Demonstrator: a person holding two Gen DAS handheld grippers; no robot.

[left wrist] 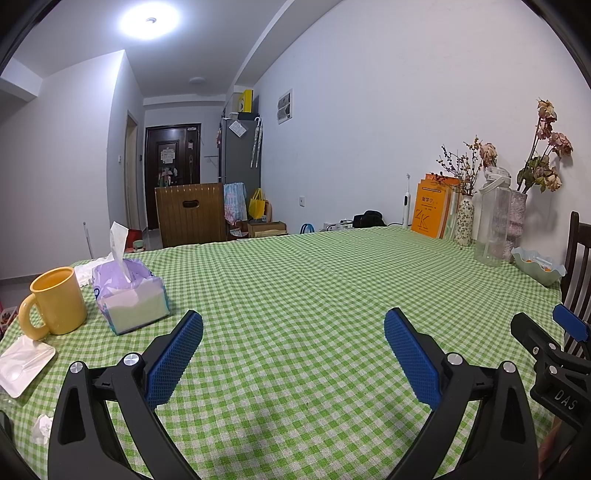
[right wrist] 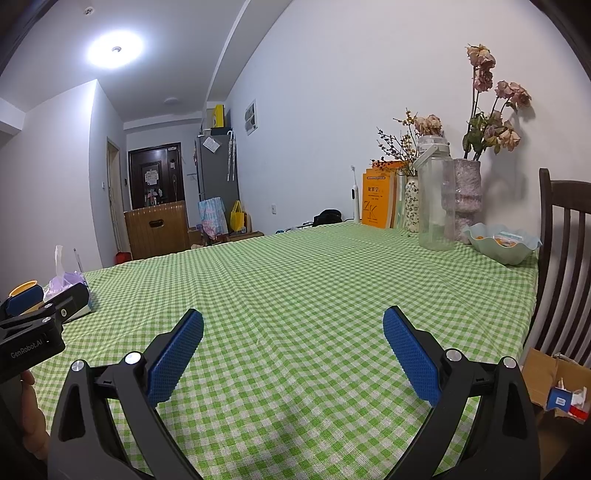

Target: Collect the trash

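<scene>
Both views are evenly bright, lit by a round white ceiling lamp (left wrist: 149, 20) that blooms into a blown-out glare patch, its rim lost. Light on the green-and-white checked tablecloth (left wrist: 314, 288) is soft, with only faint shadows. The dried pink flowers in a mottled vase (right wrist: 487, 107) cast a blurred grey shadow on the white wall (right wrist: 332, 92). Fisheye distortion bends wall edges and ceiling lines, and dark vignetting cuts the corners. Focus is sharp throughout.

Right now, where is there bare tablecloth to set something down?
The wide middle of the green checked tablecloth is bare, between the tissue pack and the scalloped bowl. The near-left corner is crowded: yellow mug, white tray, crumpled tissue. The far right holds vases and books.
</scene>
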